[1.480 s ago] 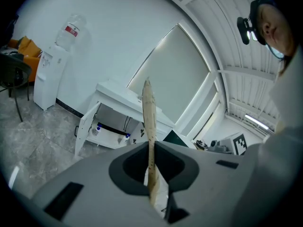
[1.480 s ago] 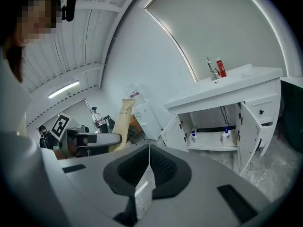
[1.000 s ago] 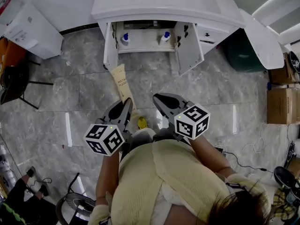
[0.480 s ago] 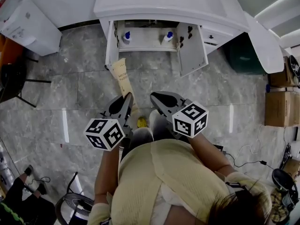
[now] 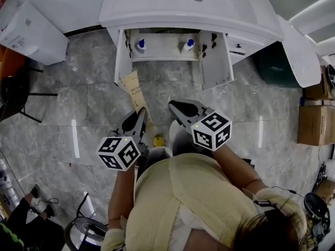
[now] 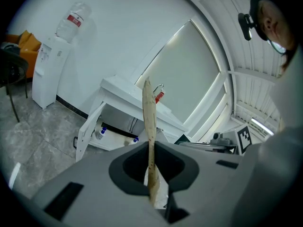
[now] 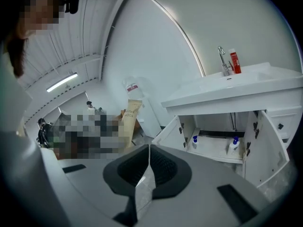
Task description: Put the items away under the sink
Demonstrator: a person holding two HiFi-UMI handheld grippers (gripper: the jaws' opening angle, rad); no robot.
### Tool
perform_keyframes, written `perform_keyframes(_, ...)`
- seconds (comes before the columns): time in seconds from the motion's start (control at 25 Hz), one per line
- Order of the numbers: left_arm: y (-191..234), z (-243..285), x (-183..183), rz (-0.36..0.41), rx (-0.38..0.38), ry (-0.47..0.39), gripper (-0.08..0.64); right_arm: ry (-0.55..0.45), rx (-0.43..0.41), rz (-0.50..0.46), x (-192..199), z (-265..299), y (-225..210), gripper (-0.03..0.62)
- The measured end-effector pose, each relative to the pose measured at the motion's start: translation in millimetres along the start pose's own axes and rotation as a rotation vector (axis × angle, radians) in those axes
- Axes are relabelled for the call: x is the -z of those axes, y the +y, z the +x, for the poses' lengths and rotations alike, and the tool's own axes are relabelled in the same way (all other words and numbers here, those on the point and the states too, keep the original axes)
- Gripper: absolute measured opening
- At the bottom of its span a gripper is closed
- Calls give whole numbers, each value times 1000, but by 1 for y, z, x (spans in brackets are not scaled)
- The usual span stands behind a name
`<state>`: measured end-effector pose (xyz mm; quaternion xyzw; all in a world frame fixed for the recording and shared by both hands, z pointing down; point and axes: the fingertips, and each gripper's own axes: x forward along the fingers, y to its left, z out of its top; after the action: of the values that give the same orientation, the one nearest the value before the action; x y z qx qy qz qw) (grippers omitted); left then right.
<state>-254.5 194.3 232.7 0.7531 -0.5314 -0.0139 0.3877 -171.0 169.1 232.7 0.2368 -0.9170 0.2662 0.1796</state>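
A beige toothpaste tube [image 5: 134, 90] sticks out forward from my left gripper [image 5: 142, 115], which is shut on its lower end. In the left gripper view the tube [image 6: 149, 136] stands edge-on between the closed jaws. My right gripper [image 5: 174, 107] hovers beside it, shut with nothing held; the tube [image 7: 130, 117] shows to its left. Ahead, the under-sink cabinet [image 5: 170, 54] has both doors swung open. Two white bottles with blue caps [image 5: 140, 44] [image 5: 188, 44] stand on its shelf. Both grippers are above the floor, well short of the cabinet.
The white sink [image 5: 193, 4] tops the cabinet, with a tap [image 7: 222, 60] and a red tube [image 7: 234, 61]. A water dispenser [image 5: 29, 33] stands left, a dark green bin [image 5: 272, 61] and cardboard boxes [image 5: 315, 122] right. The open doors [image 5: 121, 54] [image 5: 214, 56] flank the shelf.
Little has changed. The view has shifted slightly and both grippers keep much the same pose, the tube still held in the left one.
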Motion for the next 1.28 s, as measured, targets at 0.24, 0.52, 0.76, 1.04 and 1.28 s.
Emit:
perform_keyframes(0.24, 7, 43, -3, -9, -26, 24, 57, 41, 7, 9, -6, 2, -46, 29)
perform_keyframes(0.52, 10, 103, -10, 5, -44, 56, 57, 84, 14, 17, -15, 5, -108, 29)
perform_keyframes(0.76, 0, 147, -12, 45, -40, 86, 57, 83, 35, 42, -20, 0, -156, 29)
perform_keyframes(1.04, 6, 200, -4, 74, -84, 138, 57, 109, 47, 76, -14, -1, -203, 29)
perform_keyframes(1.28, 11, 246, 8, 132, -85, 199, 57, 117, 98, 126, -1, 10, -240, 29)
